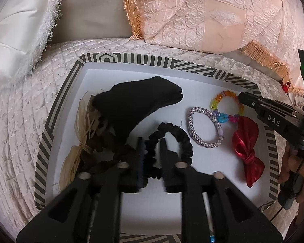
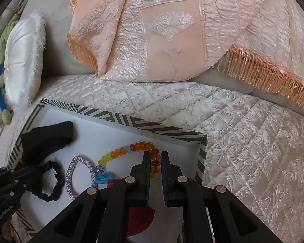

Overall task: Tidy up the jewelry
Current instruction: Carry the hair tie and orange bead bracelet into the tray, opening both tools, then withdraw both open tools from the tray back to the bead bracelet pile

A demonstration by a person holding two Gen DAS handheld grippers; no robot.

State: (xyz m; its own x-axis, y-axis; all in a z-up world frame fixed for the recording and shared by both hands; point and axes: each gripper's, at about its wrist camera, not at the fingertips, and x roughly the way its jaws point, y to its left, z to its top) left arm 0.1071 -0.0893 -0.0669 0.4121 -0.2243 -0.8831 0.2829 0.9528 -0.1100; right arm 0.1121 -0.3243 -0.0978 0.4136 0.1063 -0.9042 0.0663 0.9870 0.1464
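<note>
Left gripper (image 1: 153, 141), part-open, straddles the black scrunchie (image 1: 172, 141) near the striped tray's (image 1: 50, 125) middle, while right gripper (image 2: 154, 156), narrow around the rainbow bead bracelet (image 2: 131, 151) toward the tray's right wall, risks snagging beads and dragging them.

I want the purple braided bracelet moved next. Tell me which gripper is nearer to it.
Hard to call; probably left. The left gripper straddles the black scrunchie right beside the purple braided bracelet; the right gripper straddles the colourful beaded bracelet beyond it.
</note>
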